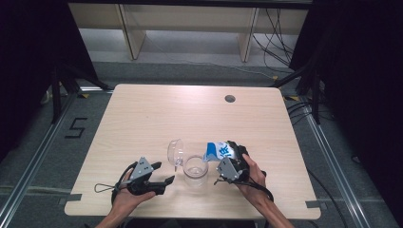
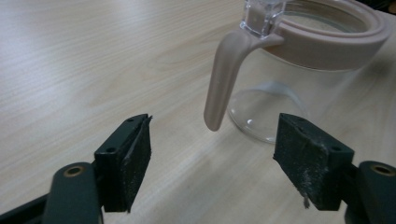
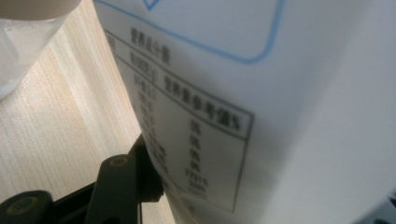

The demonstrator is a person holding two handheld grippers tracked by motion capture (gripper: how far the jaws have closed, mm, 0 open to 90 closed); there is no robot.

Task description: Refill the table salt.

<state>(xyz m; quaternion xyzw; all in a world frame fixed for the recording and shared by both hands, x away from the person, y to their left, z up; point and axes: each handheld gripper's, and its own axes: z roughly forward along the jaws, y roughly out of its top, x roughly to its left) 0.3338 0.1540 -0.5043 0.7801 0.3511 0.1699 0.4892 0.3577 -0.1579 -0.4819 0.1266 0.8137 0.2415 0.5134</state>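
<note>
Here the right tool (image 1: 227,161) clamps a tilted carton (image 1: 219,151) above the glass jug (image 1: 195,171); the left tool (image 1: 164,173) gapes empty near its handle (image 2: 226,79), with bare worktop (image 1: 142,118) beyond.

Bright even overhead light on the table (image 1: 142,118), dark surroundings, soft shadows, carton (image 3: 261,93) blurred against the right gripper's camera.

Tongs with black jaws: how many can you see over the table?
2. The left tongs are open, beside the glass jug near the table's front edge. The right tongs hold a white and blue carton, tipped toward the jug.
</note>
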